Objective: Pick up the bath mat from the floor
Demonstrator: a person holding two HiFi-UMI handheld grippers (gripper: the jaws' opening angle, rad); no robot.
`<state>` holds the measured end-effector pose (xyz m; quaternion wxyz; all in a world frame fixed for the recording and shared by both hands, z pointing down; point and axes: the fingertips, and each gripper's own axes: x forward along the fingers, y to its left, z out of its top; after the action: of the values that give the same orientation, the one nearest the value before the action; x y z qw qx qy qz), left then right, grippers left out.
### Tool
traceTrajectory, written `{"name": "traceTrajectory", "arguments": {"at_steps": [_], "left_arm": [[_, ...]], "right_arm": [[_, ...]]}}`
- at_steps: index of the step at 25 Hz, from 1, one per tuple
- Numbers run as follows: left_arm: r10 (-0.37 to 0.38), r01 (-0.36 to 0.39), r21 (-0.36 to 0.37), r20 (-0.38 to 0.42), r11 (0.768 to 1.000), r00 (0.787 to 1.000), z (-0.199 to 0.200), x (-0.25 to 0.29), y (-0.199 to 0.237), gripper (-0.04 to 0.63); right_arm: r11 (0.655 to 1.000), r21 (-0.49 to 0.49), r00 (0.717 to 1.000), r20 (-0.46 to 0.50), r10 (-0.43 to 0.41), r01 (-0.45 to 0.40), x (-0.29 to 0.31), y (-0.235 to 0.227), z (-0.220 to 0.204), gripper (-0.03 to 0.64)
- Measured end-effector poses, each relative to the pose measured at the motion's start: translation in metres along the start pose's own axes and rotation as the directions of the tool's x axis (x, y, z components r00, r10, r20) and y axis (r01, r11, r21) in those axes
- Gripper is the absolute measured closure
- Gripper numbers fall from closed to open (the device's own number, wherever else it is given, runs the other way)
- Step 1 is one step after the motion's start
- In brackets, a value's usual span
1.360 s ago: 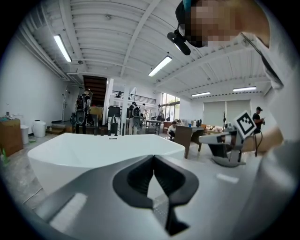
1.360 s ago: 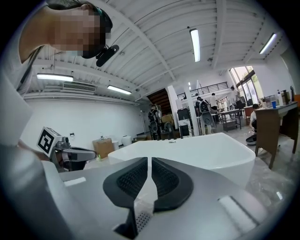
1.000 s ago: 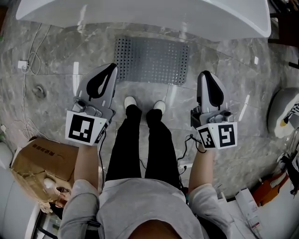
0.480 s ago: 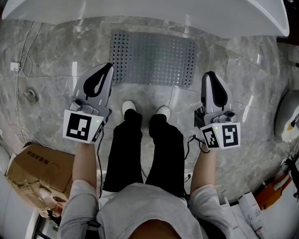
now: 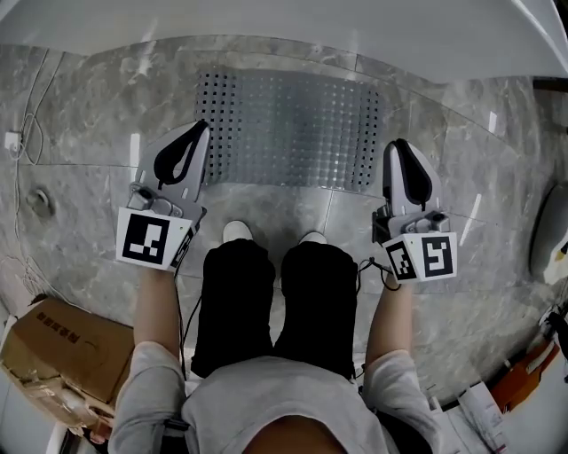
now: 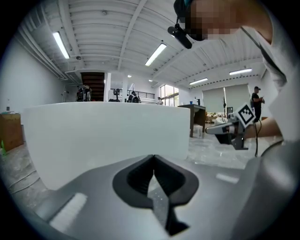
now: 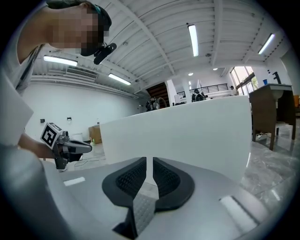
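Note:
The bath mat (image 5: 288, 129) is a grey, dotted rectangle lying flat on the marble floor just in front of the white bathtub (image 5: 284, 27). My left gripper (image 5: 193, 127) hovers over the mat's left edge, its jaws shut with nothing in them. In the left gripper view the left gripper (image 6: 153, 157) points at the tub wall (image 6: 108, 136). My right gripper (image 5: 397, 144) hangs just off the mat's right edge. In the right gripper view the right gripper (image 7: 152, 160) shows a narrow slit between its pads and holds nothing. The mat is out of both gripper views.
The person's shoes (image 5: 235, 232) stand just short of the mat's near edge. A cardboard box (image 5: 62, 350) sits at the lower left. A cable (image 5: 27, 133) and a floor drain (image 5: 40, 199) lie to the left. A white fixture (image 5: 550, 235) stands at the right.
The person has stepped forward, so the mat now lies between the two gripper tips. Both grippers have come closer to the mat's side edges. The cardboard box has slid out toward the lower left.

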<state>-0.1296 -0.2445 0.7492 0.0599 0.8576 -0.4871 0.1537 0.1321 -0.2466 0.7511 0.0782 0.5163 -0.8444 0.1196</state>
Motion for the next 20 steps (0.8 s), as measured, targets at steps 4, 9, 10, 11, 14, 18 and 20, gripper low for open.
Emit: {"name": "traceTrajectory", "arguments": {"at_steps": [4, 9, 10, 11, 14, 18, 20], "left_arm": [[0.025, -0.025, 0.003, 0.02, 1.0, 0.999, -0.046, 0.02, 0.012, 0.594], [0.038, -0.037, -0.025, 0.038, 0.999, 0.999, -0.095, 0.038, 0.022, 0.594], [0.04, -0.039, -0.023, 0.035, 0.999, 0.999, -0.102, 0.041, 0.024, 0.594], [0.043, -0.043, -0.018, 0.029, 0.999, 0.999, -0.109, 0.042, 0.025, 0.594], [0.055, -0.055, -0.004, 0.009, 0.998, 0.998, -0.128, 0.045, 0.028, 0.594], [0.107, -0.106, 0.025, -0.033, 0.994, 0.994, -0.16, 0.044, 0.036, 0.594], [0.146, -0.145, 0.024, -0.05, 0.989, 0.988, -0.176, 0.043, 0.042, 0.593]], "right_arm": [[1.0, -0.011, 1.0, 0.019, -0.007, 0.007, 0.018, -0.013, -0.044, 0.571], [1.0, -0.028, 1.0, 0.02, -0.002, 0.003, 0.037, -0.02, -0.093, 0.568], [1.0, -0.026, 1.0, 0.019, -0.001, 0.001, 0.04, -0.02, -0.099, 0.566], [1.0, -0.021, 1.0, 0.019, 0.0, 0.0, 0.042, -0.02, -0.105, 0.563], [1.0, -0.002, 1.0, 0.021, 0.0, 0.0, 0.045, -0.023, -0.119, 0.555], [1.0, 0.017, 1.0, 0.01, -0.004, 0.003, 0.048, -0.029, -0.14, 0.548], [1.0, 0.02, 1.0, -0.001, -0.009, 0.009, 0.049, -0.033, -0.152, 0.54]]}}
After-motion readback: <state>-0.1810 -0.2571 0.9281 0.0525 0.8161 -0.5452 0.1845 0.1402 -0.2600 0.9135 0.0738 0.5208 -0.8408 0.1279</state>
